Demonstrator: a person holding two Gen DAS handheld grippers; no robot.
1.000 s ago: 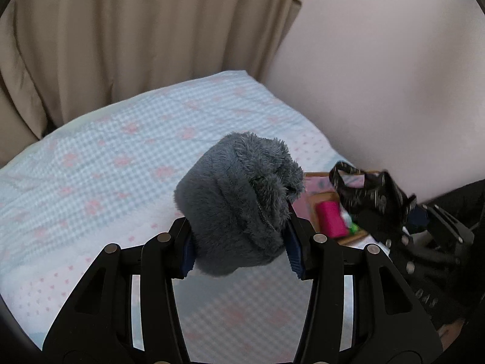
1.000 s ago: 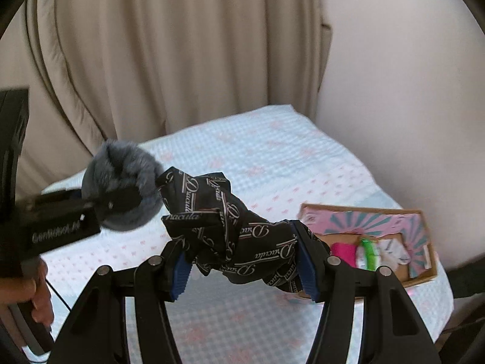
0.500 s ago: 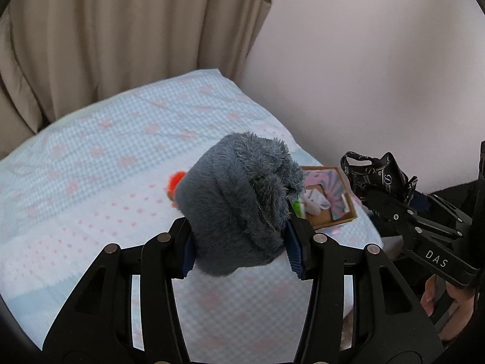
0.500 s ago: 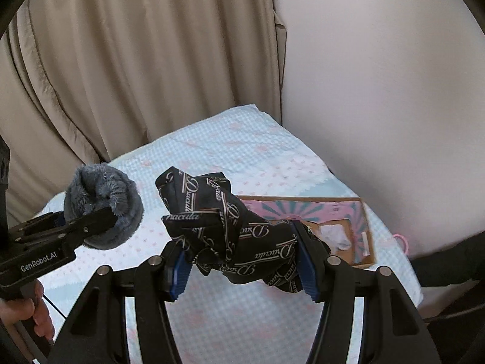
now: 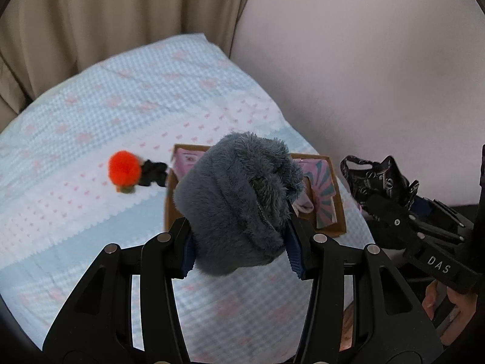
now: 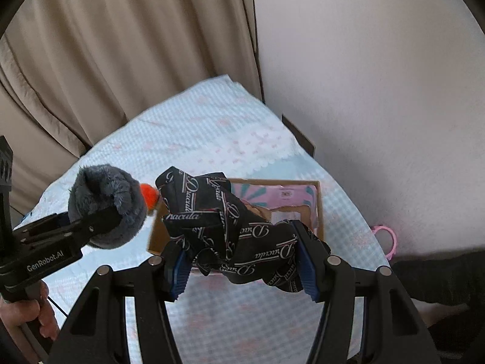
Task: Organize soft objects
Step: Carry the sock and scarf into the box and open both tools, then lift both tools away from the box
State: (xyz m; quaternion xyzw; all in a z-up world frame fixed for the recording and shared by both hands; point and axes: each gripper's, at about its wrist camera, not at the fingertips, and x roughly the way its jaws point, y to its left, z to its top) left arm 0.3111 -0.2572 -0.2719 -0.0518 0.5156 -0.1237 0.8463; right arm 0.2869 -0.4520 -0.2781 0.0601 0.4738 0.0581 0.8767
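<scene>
With the left gripper point(image 5: 241, 253) clamping a grey plush point(image 5: 239, 200) and the right gripper point(image 6: 244, 268) pinching a black scarf point(image 6: 230, 227) above the box point(image 5: 330, 224), the scarf's loose folds could snag its rim.

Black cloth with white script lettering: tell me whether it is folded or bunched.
Bunched. The black cloth with white script lettering is crumpled in irregular twists between the right gripper pads.

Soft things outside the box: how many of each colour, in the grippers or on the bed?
Grey: 1, fluffy pouch in the left gripper
Black: 2, printed cloth in the right gripper, small piece on the bed
Orange: 1, pompom
Total: 4
</scene>
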